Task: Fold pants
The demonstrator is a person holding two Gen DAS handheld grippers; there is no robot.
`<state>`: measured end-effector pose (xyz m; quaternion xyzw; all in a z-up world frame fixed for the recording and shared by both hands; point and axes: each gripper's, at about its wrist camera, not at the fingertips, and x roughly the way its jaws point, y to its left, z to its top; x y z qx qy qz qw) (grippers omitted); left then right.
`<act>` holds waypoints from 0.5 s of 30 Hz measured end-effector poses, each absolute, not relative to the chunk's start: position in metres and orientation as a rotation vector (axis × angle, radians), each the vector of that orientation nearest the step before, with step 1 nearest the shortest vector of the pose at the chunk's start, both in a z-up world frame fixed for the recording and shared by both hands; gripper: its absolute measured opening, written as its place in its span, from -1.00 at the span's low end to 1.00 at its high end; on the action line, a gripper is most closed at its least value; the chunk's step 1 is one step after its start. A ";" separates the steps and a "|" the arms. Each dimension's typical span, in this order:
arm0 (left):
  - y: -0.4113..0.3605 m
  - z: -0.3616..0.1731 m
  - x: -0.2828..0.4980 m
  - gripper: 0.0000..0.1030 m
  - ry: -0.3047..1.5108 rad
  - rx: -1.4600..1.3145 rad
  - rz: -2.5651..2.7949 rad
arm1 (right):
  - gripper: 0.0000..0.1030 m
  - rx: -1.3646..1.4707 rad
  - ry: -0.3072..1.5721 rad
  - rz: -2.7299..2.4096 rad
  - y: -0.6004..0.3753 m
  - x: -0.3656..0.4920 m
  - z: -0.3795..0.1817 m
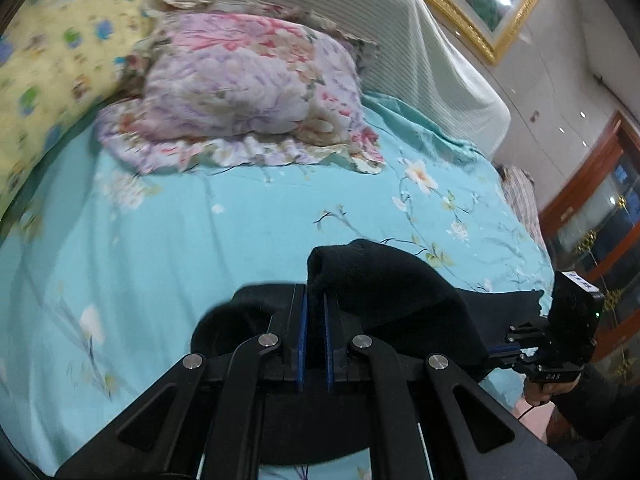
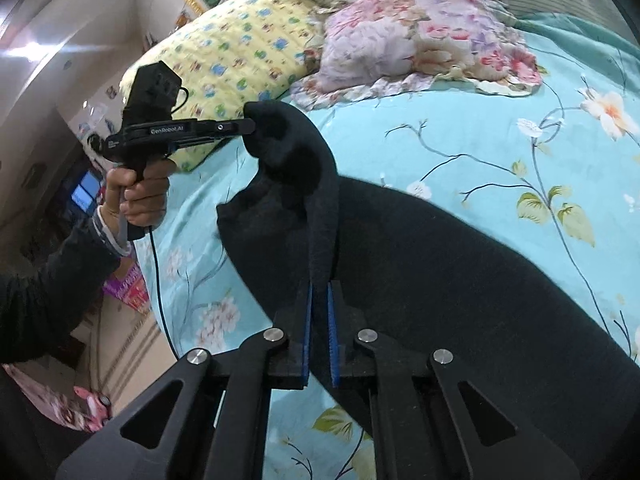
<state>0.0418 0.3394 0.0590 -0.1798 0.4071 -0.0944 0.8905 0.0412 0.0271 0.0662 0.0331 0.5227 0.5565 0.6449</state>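
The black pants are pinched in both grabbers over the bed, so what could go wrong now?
1. Each gripper, left gripper and right gripper, seems to pinch only a thin bunch of the black pants, so the cloth might slip out.
2. Most of the pants lies on the turquoise sheet; pulling might drag it crooked.
3. The floral pillow sits close ahead, so the fold could land against it.

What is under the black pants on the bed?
Under the black pants lies the turquoise flowered bedsheet, showing all around them. Whatever is directly beneath the cloth is covered, so I cannot see it.
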 end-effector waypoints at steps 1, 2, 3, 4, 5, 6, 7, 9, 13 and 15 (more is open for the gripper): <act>0.341 0.056 0.036 -0.90 0.841 -0.384 -0.183 | -0.84 0.047 1.179 1.277 0.030 0.035 0.066; 0.343 0.054 0.030 -0.90 0.837 -0.395 -0.172 | -0.84 0.032 1.173 1.282 0.032 0.032 0.066; 0.345 0.050 0.023 -0.90 0.832 -0.410 -0.160 | -0.84 0.009 1.166 1.287 0.033 0.027 0.066; 0.346 0.048 0.020 -0.91 0.829 -0.420 -0.153 | -0.84 -0.011 1.161 1.290 0.035 0.023 0.065; 0.347 0.045 0.015 -0.91 0.825 -0.431 -0.146 | -0.84 -0.032 1.157 1.293 0.037 0.019 0.064; 0.349 0.043 0.009 -0.91 0.819 -0.443 -0.135 | -0.84 -0.054 1.152 1.296 0.040 0.015 0.063; 0.351 0.040 0.005 -0.91 0.815 -0.458 -0.127 | -0.84 -0.066 1.149 1.299 0.041 0.013 0.063; 0.354 0.031 -0.005 -0.92 0.811 -0.491 -0.108 | -0.84 -0.100 1.137 1.308 0.043 0.006 0.063; 0.358 0.015 -0.019 -0.94 0.821 -0.541 -0.078 | -0.91 -0.150 1.130 1.332 0.044 -0.007 0.062; 0.361 0.007 -0.024 -0.94 0.824 -0.568 -0.063 | -0.92 -0.178 1.128 1.338 0.045 -0.012 0.062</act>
